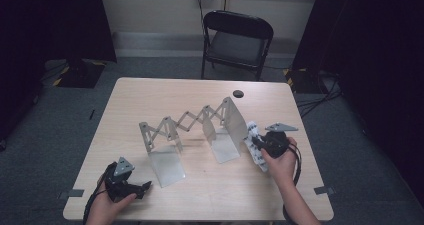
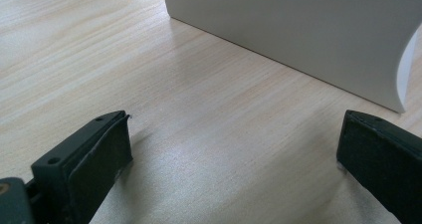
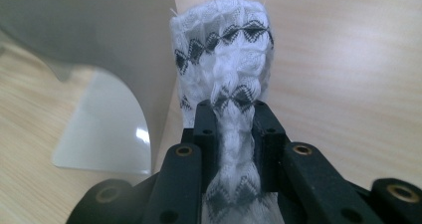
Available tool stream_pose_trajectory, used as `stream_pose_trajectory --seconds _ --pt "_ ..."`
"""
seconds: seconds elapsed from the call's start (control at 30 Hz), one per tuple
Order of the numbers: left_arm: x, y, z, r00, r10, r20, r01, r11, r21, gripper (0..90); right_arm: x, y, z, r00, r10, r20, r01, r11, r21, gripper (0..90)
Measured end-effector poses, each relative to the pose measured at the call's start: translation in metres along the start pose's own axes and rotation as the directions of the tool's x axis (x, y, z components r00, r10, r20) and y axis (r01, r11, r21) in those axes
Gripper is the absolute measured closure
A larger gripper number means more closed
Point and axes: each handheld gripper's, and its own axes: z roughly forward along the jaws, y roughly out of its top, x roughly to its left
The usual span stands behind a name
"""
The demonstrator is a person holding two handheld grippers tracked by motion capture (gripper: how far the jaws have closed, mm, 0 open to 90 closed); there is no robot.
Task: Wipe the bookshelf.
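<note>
- White knitted cloth with black diamond pattern [image 3: 221,59], rolled or bunched into a long bundle; pinched at mid-length between the pads of the right gripper [image 3: 233,122], jaws pressed in on the fabric from both sides.
- From the high view: cloth [image 1: 255,147] near the right edge of the counter [image 1: 150,92], toward the near right corner; long axis running roughly from near edge to far edge, slightly slanted, upper end leaning toward the rack.
- Lower end of cloth touching or just above the counter; cannot tell which.
- Just beside the cloth, on its left: right-hand metal end plate [image 1: 231,120] of an expanding scissor-link rack [image 1: 187,120], upright, with a flat foot lying on the counter. Cloth close to that plate, outside the rack, not between its plates.
- Right gripper [image 1: 260,144] holding the cloth from the right-edge side, jaws pointing toward the rack; the nearer hand by far.
- Left gripper [image 1: 142,187] low near the near left corner, jaws spread wide, nothing between them, well apart from the cloth.
- Left gripper view: bare wood ahead, foot of the left-hand plate [image 2: 298,40] just beyond the jaws.
- Judgement: coming move turns on the short gap leftward from cloth to right-hand plate; getting past that plate into the rack likely needs a lift.
</note>
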Motion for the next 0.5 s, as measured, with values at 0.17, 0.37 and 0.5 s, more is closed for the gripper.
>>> stream_pose_trajectory --seconds 0.17,0.37,0.5 --pt "0.0 0.0 0.0 1.0 0.0 0.0 0.0 1.0 0.0 0.2 -0.001 0.033 -0.024 0.9994 -0.024 0.025 0.025 0.998 -0.049 77.0" --pt "0.0 0.0 0.0 1.0 0.003 -0.001 -0.003 1.0 0.002 0.2 0.005 0.065 -0.038 0.9998 -0.013 0.016 0.014 0.995 -0.097 77.0" --pt "0.0 0.0 0.0 1.0 0.0 0.0 0.0 1.0 0.0 0.2 0.014 0.081 -0.041 0.9996 -0.027 0.005 0.027 0.993 -0.114 76.9"
